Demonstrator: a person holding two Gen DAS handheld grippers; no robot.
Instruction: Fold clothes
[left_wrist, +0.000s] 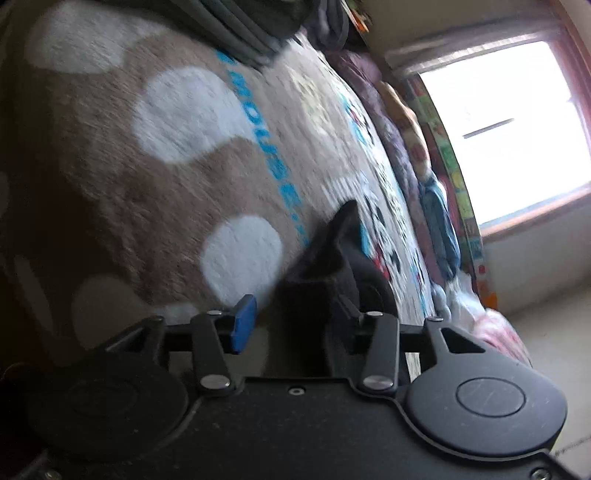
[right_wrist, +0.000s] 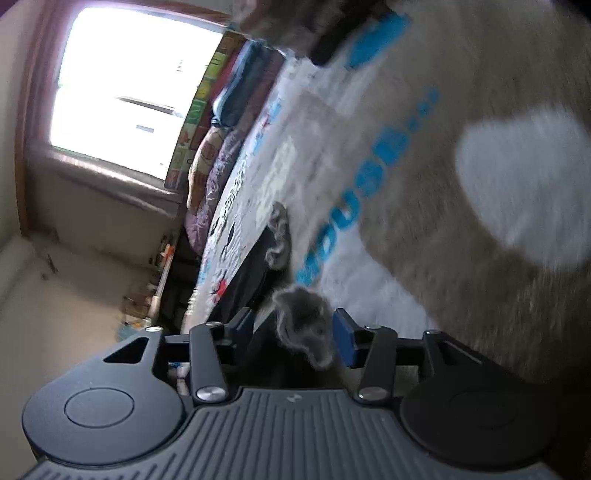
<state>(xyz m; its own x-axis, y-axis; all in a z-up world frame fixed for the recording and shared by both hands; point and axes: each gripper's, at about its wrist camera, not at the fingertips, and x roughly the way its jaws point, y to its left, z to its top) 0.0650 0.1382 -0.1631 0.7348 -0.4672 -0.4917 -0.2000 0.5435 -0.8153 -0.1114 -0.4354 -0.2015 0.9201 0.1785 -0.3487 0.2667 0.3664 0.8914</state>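
A dark garment lies on a bed. In the left wrist view a black fold of it (left_wrist: 332, 266) rises between my left gripper's (left_wrist: 295, 325) spread fingers; the blue left pad (left_wrist: 243, 323) stands apart from the cloth, the right finger is hidden behind it. In the right wrist view the garment's black body (right_wrist: 251, 273) with a grey fuzzy trim (right_wrist: 303, 321) sits between my right gripper's (right_wrist: 295, 332) fingers; the blue pad (right_wrist: 343, 341) touches the trim. The jaws stand wide. Both views are tilted and blurred.
The bed is covered by a beige fleece blanket with white dots and blue lettering (left_wrist: 166, 166), also seen in the right wrist view (right_wrist: 461, 184). Folded grey clothes (left_wrist: 243, 29) lie at its far end. Pillows and bedding (left_wrist: 436, 206) line the far edge below a bright window (left_wrist: 509, 122).
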